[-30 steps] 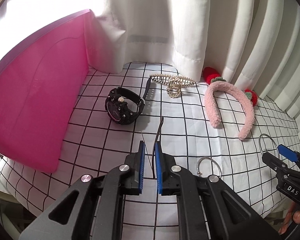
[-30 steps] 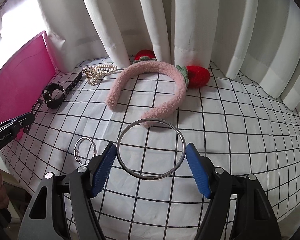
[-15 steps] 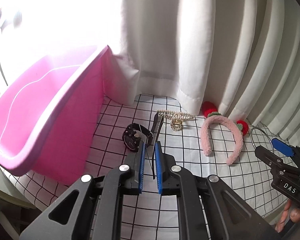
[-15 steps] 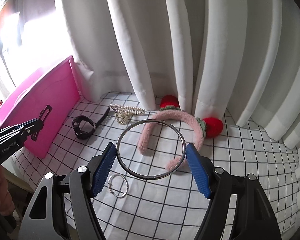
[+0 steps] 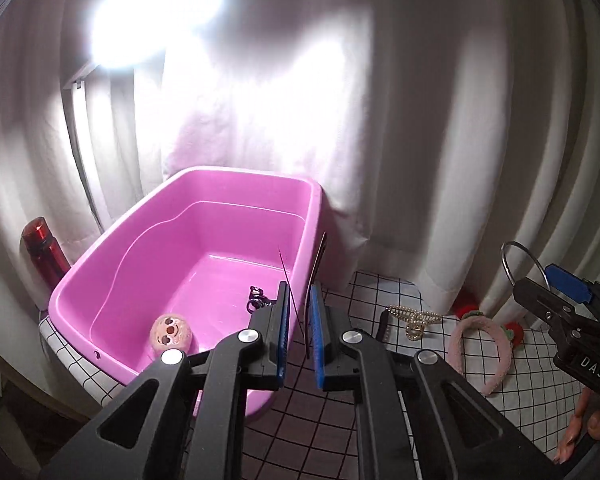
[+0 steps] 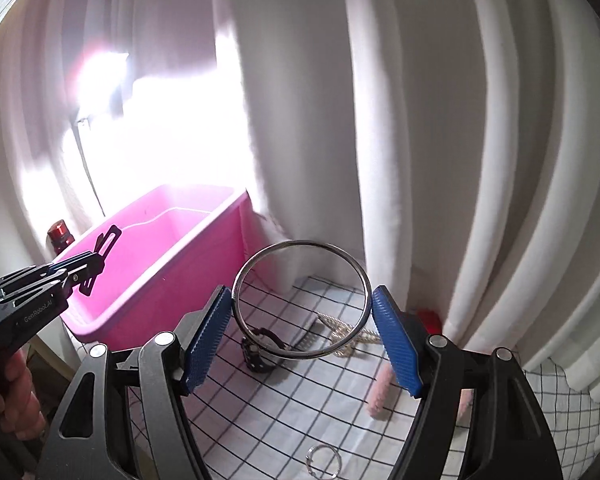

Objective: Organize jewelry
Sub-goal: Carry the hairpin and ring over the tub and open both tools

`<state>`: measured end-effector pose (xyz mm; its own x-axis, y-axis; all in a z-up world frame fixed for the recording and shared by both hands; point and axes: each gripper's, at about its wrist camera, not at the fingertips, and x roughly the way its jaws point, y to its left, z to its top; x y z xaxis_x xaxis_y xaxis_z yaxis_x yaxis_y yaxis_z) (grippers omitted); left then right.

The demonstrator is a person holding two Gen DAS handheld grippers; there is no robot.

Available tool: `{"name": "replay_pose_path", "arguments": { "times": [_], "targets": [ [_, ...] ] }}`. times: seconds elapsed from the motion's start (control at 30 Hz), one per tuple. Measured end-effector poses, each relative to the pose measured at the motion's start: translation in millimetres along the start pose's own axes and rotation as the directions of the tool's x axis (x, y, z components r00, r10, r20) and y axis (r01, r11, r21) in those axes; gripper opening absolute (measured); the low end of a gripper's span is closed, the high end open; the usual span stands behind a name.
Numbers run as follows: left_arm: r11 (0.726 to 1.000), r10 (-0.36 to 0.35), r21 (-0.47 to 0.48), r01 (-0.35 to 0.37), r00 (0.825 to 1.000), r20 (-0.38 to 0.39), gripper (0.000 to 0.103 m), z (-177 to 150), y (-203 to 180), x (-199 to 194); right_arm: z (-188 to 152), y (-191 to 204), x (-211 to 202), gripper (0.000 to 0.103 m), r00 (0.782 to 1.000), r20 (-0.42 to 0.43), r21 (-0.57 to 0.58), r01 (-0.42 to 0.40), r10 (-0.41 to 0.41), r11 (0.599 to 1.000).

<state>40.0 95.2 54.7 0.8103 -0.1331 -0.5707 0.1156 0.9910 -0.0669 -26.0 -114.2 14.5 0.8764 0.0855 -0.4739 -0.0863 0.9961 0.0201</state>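
My left gripper [image 5: 300, 324] clamps a thin black clip [image 5: 315, 280] beside the pink tub [image 5: 111, 280]; right gripper [image 6: 302, 320] clamps the big ring [image 6: 356, 270]. Clear the rim, then drop.

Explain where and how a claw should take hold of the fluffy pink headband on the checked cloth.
Probably grip the fluffy pink headband across the top of its arch from above: it lies flat on the checked cloth, the band is narrow there, and the red decorations bulk up the sides.

Glossy pink plastic tub [image 5: 316, 216]; polished metal ring [image 6: 302, 300]; fuzzy pink headband [image 5: 500, 344]; ribbed blue pads on matt black fingers [image 6: 396, 344]; soft white curtain cloth [image 6: 440, 120].
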Motion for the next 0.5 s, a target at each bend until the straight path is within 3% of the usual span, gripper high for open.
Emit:
{"name": "replay_pose_path", "arguments": {
  "times": [0.27,0.5],
  "targets": [
    [0.992,0.112,-0.062,-0.111,0.994,0.011,0.01,16.5,58.9,4.9,39.1,61.7,39.3,0.07,0.993,0.013,-0.076,-0.115,0.116,0.99],
    [0.978,0.176,-0.104,-0.179,0.984,-0.034,0.01,14.1,103.1,26.7,58.8,117.0,79.7,0.07,0.981,-0.025,-0.141,-0.194,0.192,0.971]
  ]
}}
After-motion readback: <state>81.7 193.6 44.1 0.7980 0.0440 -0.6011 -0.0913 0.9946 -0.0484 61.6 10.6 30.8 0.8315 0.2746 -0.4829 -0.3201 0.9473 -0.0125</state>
